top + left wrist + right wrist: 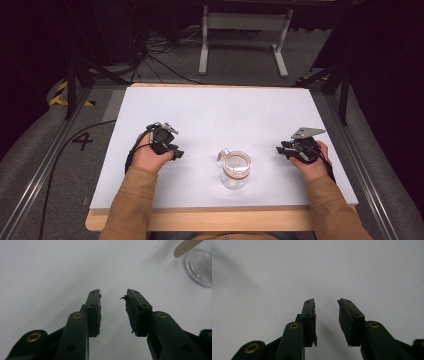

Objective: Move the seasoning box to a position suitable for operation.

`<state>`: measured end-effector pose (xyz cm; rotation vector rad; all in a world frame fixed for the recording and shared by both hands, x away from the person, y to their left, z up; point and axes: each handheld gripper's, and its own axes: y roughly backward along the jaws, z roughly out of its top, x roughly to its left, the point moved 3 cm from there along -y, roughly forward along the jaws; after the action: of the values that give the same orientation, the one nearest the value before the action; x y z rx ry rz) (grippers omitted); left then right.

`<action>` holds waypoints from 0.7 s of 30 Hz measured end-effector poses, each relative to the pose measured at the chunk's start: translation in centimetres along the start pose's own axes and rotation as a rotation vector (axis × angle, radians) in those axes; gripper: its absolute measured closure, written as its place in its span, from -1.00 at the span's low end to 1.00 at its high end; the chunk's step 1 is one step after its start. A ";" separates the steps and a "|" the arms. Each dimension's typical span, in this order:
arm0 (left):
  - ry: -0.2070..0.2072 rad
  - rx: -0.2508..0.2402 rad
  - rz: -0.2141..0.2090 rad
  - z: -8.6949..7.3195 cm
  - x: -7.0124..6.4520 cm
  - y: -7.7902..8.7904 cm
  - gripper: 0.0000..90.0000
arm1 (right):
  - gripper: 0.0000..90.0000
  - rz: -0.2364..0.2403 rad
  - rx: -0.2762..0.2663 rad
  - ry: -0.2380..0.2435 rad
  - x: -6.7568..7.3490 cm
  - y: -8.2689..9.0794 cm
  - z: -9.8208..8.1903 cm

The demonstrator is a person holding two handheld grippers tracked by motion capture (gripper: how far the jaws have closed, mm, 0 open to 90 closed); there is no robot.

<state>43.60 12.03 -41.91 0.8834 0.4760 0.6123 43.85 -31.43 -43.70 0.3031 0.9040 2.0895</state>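
A clear glass jar (235, 171) stands upright on the white desk (210, 115), near its front edge and about midway along it. Its mouth is open, with a hinged lid swung aside at the rim. A flat wooden stick (186, 247) leans out over the jar's rim.

Jar (235, 171) on the table (210, 110) — between left gripper (176, 153) and right gripper (283, 149).

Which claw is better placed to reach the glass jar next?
Left, probably. The left claw is open and already has the glass jar ahead in its own view; the right claw, also open, faces bare table.
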 end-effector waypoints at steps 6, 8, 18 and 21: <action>-0.012 -0.014 -0.016 0.3 -0.5 0.0 0.48 | 0.64 0.050 -0.021 -0.010 0.3 0.4 0.2; -0.021 -0.016 -0.025 0.4 -0.6 0.1 0.49 | 0.69 0.064 -0.017 -0.006 0.4 0.4 0.2; -0.099 -0.039 -0.110 1.5 -2.5 0.6 0.61 | 0.88 0.123 -0.023 -0.005 1.2 0.7 0.4; -0.162 -0.039 -0.163 2.0 -3.5 0.3 0.70 | 0.95 0.145 -0.029 -0.011 1.3 1.0 0.3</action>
<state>42.16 8.72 -40.06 0.8402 0.3838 0.3964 42.52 -30.69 -42.90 0.3743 0.8670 2.2294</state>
